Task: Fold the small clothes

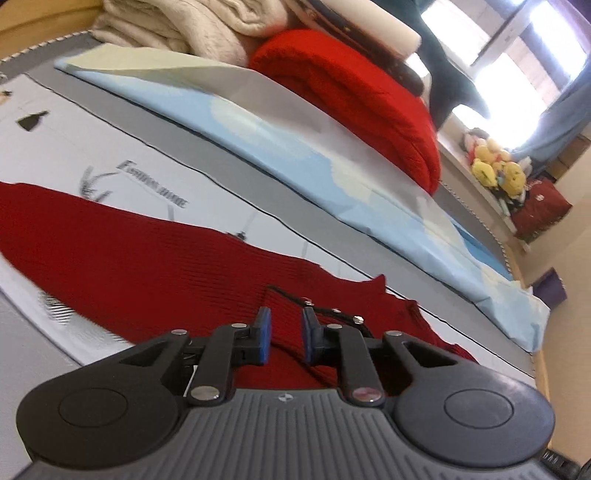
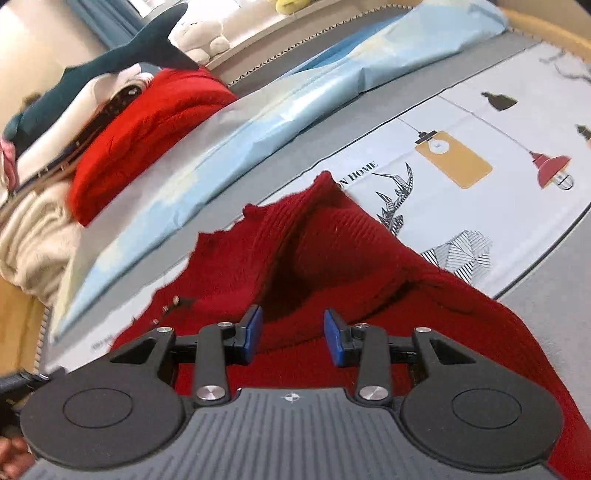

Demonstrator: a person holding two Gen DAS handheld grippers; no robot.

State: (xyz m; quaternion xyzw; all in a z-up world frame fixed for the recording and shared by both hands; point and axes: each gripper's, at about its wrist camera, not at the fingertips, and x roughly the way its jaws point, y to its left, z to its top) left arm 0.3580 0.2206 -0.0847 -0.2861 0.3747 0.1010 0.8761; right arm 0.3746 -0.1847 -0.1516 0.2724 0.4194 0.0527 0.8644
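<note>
Dark red ribbed knit garment (image 1: 147,266) lying on a printed white mat (image 1: 110,147) on a grey bed surface (image 1: 229,155), seen from both wrist cameras. The left gripper (image 1: 286,338) points down at the garment near a black trim with small metal studs (image 1: 334,314); its blue pads (image 1: 264,334) stand a narrow gap apart with red knit showing between them, though whether they actually pinch the cloth cannot be told from this angle. The right gripper (image 2: 293,338) has its jaws parted wider, its blue pads (image 2: 253,332) clear of the fabric — nothing is held. Just ahead of it the knit rises in a raised ridge (image 2: 314,229), which suggests a fold only partly laid. Placement on the flat mat gives the cloth a clear working surface; other items sit well apart at the back — a light blue folded sheet (image 1: 295,147), a bright red knit (image 1: 354,96), a cream knit (image 1: 177,26) and a plush shark (image 2: 110,62). Folding appears unfinished.
</note>
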